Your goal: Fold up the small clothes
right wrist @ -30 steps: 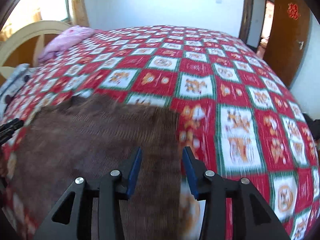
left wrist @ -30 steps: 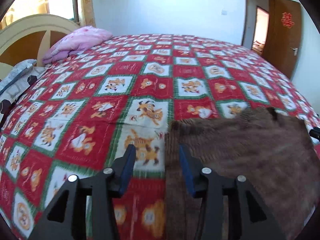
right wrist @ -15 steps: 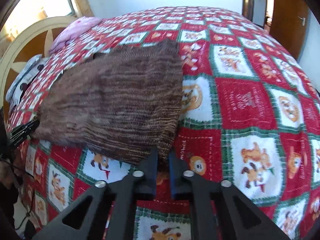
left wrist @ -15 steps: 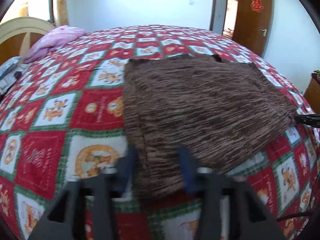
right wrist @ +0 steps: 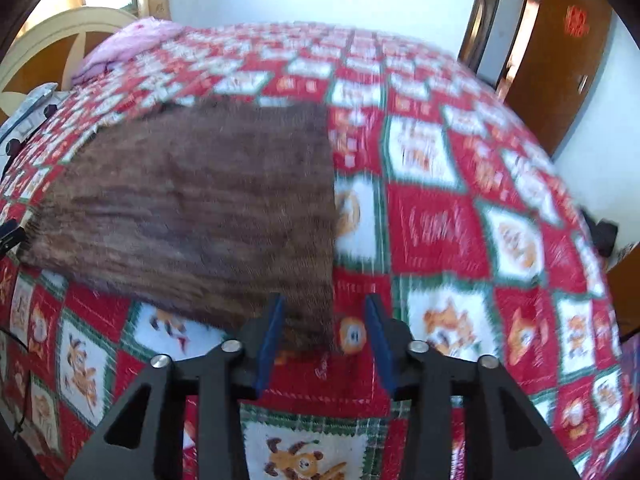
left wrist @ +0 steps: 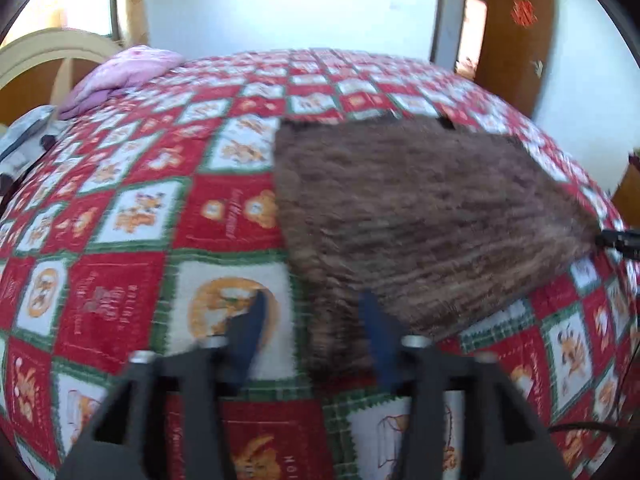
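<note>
A brown knitted garment [left wrist: 420, 216] lies flat on the red, white and green patterned bedspread [left wrist: 120, 280]; it also shows in the right wrist view [right wrist: 200, 208]. My left gripper [left wrist: 314, 332] is open, its fingers astride the garment's near left corner, just behind it. My right gripper [right wrist: 324, 332] is open, its fingers astride the garment's near right corner. The right gripper's tip [left wrist: 620, 240] shows at the right edge of the left wrist view, and the left gripper's tip [right wrist: 10, 236] at the left edge of the right wrist view.
A pink pillow [left wrist: 120, 76] lies at the far left by the cream headboard [left wrist: 44, 52]. A grey patterned cloth [left wrist: 20, 140] lies at the left edge. A brown door [right wrist: 560, 60] stands at the far right. Bare bedspread [right wrist: 480, 240] stretches to the right of the garment.
Both grippers were shut on the garment's near corners half a second ago; both have opened and let go. The garment now lies spread on the bed.
</note>
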Demonstrator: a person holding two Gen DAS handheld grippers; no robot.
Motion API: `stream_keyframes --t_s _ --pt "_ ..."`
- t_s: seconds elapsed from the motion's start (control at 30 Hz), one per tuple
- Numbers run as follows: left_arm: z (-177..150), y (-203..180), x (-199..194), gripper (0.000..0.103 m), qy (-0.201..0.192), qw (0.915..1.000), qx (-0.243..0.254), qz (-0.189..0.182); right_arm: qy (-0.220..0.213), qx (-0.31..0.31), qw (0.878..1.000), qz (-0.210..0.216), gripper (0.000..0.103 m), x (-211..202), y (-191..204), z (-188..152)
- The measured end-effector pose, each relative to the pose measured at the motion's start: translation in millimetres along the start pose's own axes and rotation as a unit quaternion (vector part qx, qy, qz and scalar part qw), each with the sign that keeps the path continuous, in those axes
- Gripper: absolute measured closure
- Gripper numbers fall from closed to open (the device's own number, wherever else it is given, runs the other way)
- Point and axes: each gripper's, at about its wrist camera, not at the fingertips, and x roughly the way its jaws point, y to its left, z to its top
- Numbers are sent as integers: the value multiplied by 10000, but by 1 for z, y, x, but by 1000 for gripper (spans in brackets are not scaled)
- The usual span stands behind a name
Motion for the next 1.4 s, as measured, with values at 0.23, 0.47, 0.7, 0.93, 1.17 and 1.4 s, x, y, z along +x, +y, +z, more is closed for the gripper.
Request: stream_keyframes --t_s 0.23,0.47,0.7,0.93,1.17,1.4 --pt "23 32 -2 24 -265 9986 -290 344 -667 -815 9919 714 59 -22 81 18" --pt "43 41 16 10 -232 9974 -231 637 -857 -2225 9657 1030 54 -7 206 7" --pt "49 47 23 9 -151 9979 -181 603 -1039 -2903 9453 1062 53 1 270 4" --pt "49 64 37 9 36 9981 -385 473 -1065 -2958 9429 1104 53 11 298 4" --pt "58 75 54 9 132 9974 -694 118 -1334 -2816 9449 1001 53 15 314 8" --pt "82 67 74 9 131 9973 -675 -258 -1741 -2957 9363 750 54 14 333 7"
